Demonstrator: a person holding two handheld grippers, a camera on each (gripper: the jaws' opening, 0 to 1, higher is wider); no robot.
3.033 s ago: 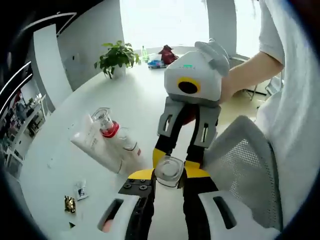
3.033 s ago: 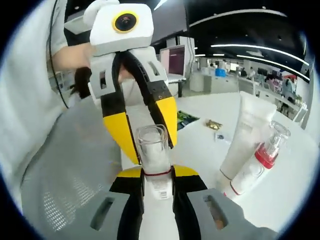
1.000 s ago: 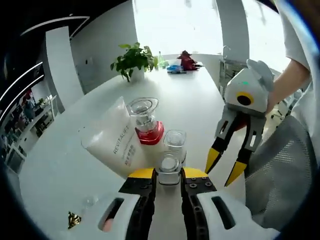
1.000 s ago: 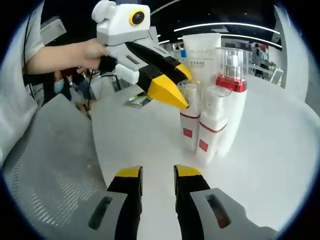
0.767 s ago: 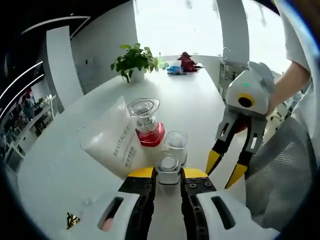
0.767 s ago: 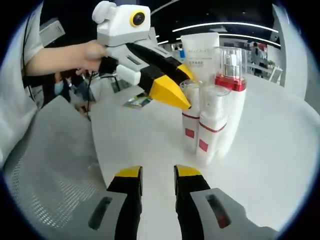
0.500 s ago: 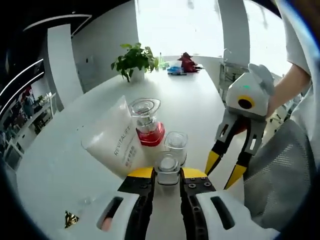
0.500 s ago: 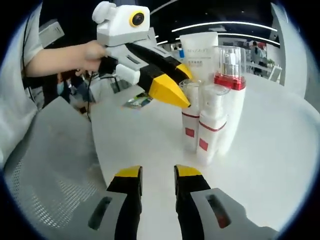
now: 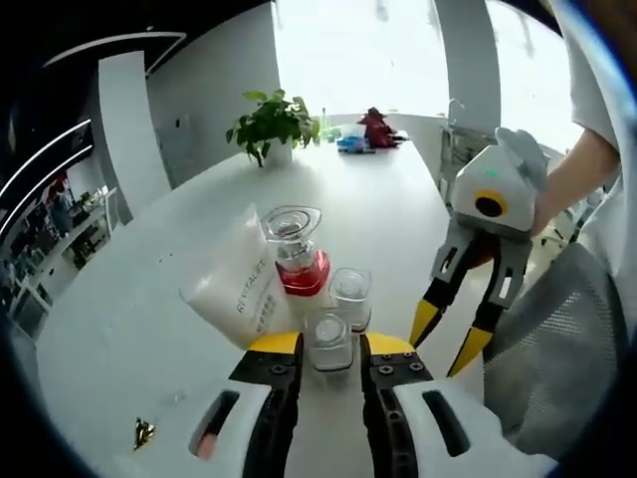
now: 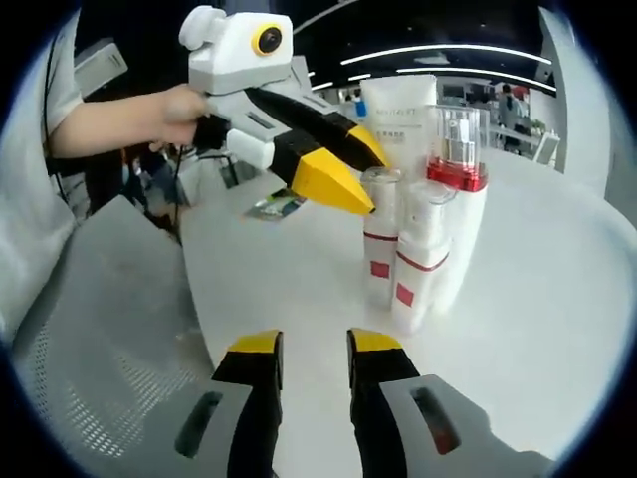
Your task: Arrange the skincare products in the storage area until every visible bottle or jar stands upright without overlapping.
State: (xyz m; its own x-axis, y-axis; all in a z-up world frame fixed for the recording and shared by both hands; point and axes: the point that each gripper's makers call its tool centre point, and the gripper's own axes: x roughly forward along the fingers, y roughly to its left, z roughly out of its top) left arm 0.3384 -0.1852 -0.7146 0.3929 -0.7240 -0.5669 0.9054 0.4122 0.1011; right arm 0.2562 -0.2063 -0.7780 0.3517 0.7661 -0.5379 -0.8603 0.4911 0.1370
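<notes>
On the white table (image 10: 557,299) the skincare things stood gathered in one tight cluster: a tall white tube (image 10: 398,119) at the back, a bottle with a red collar and clear cap (image 10: 458,149) beside it, and two small white bottles with clear caps in front, the nearer one (image 10: 416,259) and the other (image 10: 378,234) just to its left. From the right gripper view all four looked upright, pressed close or touching but none lying on another. In the left gripper view the tube (image 9: 239,294) seemed to lean, though I judged that to be the lens and the tilted hand rather than a real slant; I could not be sure. The left gripper (image 9: 330,344) hung over the cluster with its yellow tips on either side of a small bottle's cap (image 9: 329,337); whether it gripped that cap or merely straddled it, I could not tell, since in the right gripper view the same gripper (image 10: 343,174) appeared to sit just at the cap with no clear contact. The right gripper (image 10: 310,344) was held back near the table's edge, its jaws a little apart with nothing between them. To my eye the arranging was nearly finished: what seemed left was for the left gripper to let go, if it held anything, and draw away without tipping the small bottles, which looked light and crowded enough to topple.
</notes>
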